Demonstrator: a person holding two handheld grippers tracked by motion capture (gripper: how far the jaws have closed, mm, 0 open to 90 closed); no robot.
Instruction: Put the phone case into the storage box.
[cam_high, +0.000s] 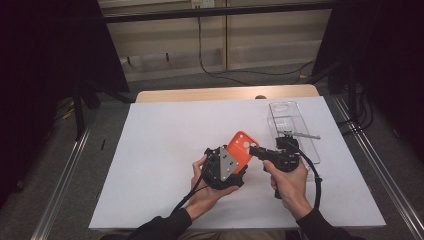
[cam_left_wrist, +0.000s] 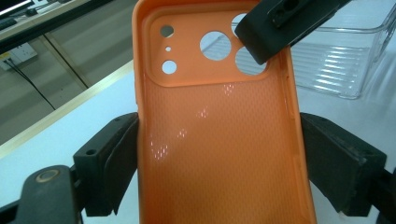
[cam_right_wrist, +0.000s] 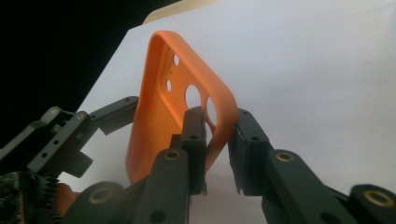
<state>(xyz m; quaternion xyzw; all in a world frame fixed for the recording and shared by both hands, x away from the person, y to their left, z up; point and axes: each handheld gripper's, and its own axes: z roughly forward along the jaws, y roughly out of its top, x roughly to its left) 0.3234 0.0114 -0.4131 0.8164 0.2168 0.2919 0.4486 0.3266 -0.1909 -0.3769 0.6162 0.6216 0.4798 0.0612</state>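
Currently, your left tongs (cam_high: 235, 162) clamp the orange phone case (cam_high: 240, 148) across its width above the worktop's middle, your right tongs (cam_right_wrist: 217, 140) pinch its camera-end rim; placement remains outstanding.

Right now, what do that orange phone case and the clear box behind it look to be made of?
The orange phone case looks like soft matte silicone or rubbery plastic: its inside has a fine dotted texture with only faint glints, and rounded, moulded edges. The clear box looks like hard glossy transparent plastic, possibly acrylic: the white sheet shows through its ribbed walls.
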